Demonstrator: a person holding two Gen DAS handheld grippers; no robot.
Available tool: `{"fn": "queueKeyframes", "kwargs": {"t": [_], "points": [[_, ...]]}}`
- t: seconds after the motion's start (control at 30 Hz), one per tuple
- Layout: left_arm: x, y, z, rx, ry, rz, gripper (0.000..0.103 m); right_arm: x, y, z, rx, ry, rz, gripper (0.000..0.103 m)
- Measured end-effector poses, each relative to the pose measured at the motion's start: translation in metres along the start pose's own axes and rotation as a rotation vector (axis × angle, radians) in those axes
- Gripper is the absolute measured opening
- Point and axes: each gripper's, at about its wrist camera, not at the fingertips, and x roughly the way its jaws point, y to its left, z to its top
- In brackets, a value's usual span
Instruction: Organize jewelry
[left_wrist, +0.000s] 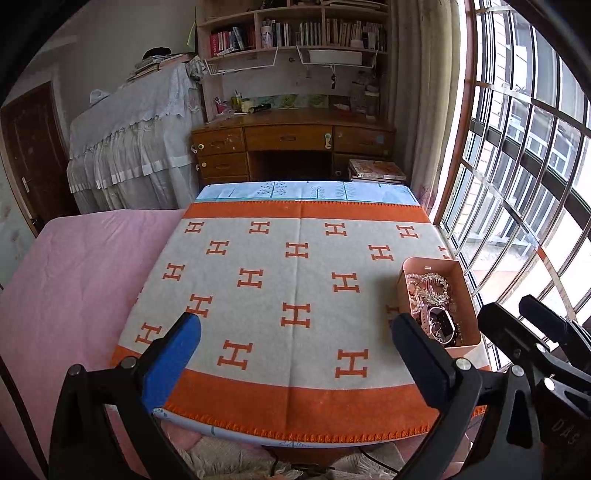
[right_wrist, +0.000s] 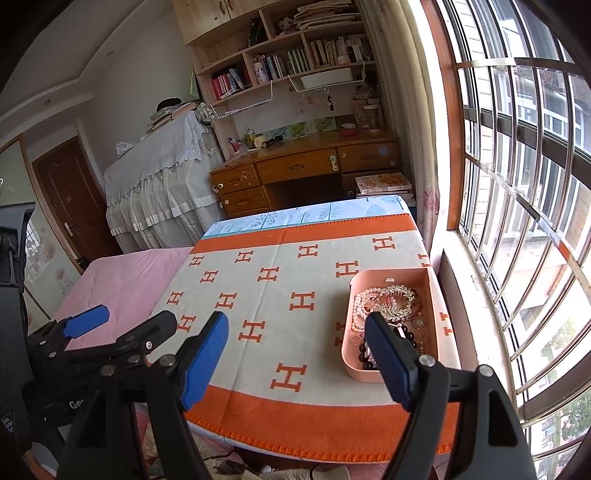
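A pink box (left_wrist: 466, 284) full of jewelry stands at the right edge of a table covered by a white and orange H-patterned blanket (left_wrist: 295, 280). In it lie a pearl necklace (right_wrist: 357, 306), a sparkly rhinestone piece (right_wrist: 397, 301), dark beads (right_wrist: 364, 356) and a watch (left_wrist: 439, 319). My left gripper (left_wrist: 295, 345) is open and empty above the table's near edge, left of the box. My right gripper (right_wrist: 295, 341) is open and empty; its right finger overlaps the box (right_wrist: 430, 291) in view. The left gripper (right_wrist: 122, 325) shows in the right wrist view.
A window with metal bars (right_wrist: 517, 206) runs along the right, close to the box. A pink bed (left_wrist: 81, 266) lies left of the table. A wooden desk (left_wrist: 291, 140) with bookshelves stands behind, beside a cloth-covered piano (left_wrist: 136, 140).
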Motion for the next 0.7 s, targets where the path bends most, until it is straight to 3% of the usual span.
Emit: {"fn": "queueKeyframes", "kwargs": {"t": [0.7], "points": [[0.0068, -0.0019, 0.0001, 0.003, 0.016, -0.005, 0.102, -0.0007, -0.0025, 0.002, -0.004, -0.009, -0.016, 0.077]]}}
